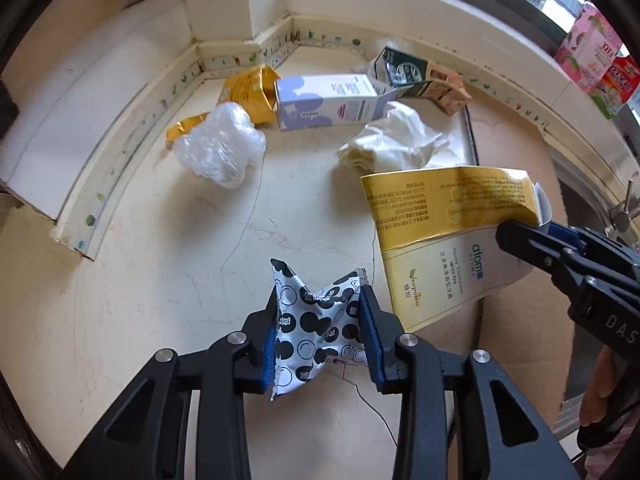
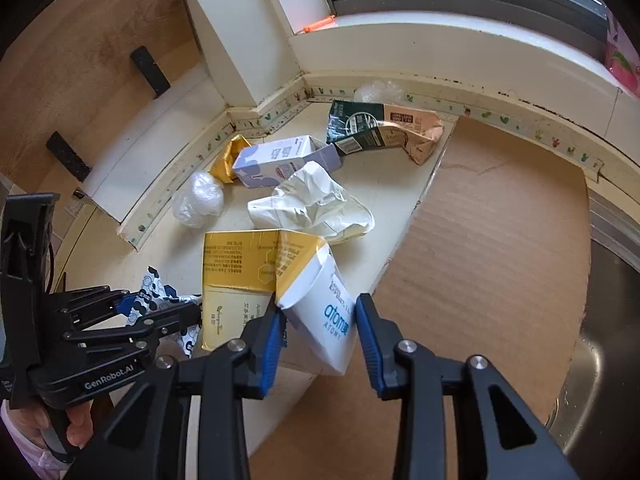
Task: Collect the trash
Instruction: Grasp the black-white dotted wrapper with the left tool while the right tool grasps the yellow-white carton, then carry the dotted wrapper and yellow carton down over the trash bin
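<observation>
The left gripper (image 1: 320, 320) pinches a spotted wrapper (image 1: 316, 328), standing upright. The right gripper (image 2: 320, 332) holds a yellow toothpaste box (image 2: 256, 276) by one end, its length running away leftward.

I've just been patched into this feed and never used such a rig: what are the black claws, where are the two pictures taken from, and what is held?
A person holds two hand-held grippers, each with a camera looking along its jaws. The left wrist view shows the left gripper, jaws pinching a black-and-white dotted wrapper. The right wrist view shows the right gripper around a flattened yellow toothpaste box. Still on the counter: a milk carton, crumpled paper and a plastic wad.
</observation>
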Action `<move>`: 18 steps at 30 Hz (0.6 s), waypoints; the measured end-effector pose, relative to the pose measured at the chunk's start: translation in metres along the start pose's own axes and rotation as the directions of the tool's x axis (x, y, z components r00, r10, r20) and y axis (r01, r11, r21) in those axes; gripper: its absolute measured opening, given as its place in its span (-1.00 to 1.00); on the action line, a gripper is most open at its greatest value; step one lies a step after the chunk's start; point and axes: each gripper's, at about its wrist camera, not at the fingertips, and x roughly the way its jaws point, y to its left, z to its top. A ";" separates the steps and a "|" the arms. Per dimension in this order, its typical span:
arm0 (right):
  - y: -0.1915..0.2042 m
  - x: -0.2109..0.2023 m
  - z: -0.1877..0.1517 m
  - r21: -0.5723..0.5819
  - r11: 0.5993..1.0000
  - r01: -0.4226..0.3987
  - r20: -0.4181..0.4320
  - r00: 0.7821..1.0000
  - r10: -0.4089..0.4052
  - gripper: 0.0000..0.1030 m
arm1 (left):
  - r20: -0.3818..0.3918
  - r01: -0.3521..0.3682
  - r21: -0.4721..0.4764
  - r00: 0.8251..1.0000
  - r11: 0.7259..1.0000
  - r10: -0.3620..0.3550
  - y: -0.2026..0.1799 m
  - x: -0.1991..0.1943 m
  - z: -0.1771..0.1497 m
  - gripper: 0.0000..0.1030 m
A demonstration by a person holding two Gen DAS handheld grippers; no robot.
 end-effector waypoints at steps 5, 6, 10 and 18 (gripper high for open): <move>0.016 -0.025 -0.008 -0.006 1.000 0.025 0.030 0.999 -0.025 -0.32 | 0.052 0.012 0.021 0.999 1.000 -0.013 -0.001 -0.035 -0.014 -0.38; 0.021 -0.033 -0.012 -0.006 0.999 0.032 0.039 0.999 -0.032 -0.32 | 0.065 0.020 0.026 0.998 0.999 -0.022 -0.002 -0.045 -0.018 -0.39; 0.039 -0.062 -0.027 -0.002 0.998 0.061 0.073 0.995 -0.061 -0.33 | 0.104 0.059 0.050 0.992 0.997 -0.064 -0.002 -0.082 -0.041 -0.39; 0.086 -0.125 -0.080 0.051 0.990 0.134 0.132 0.981 -0.140 -0.33 | 0.144 0.139 0.139 0.977 0.980 -0.159 -0.001 -0.140 -0.090 -0.40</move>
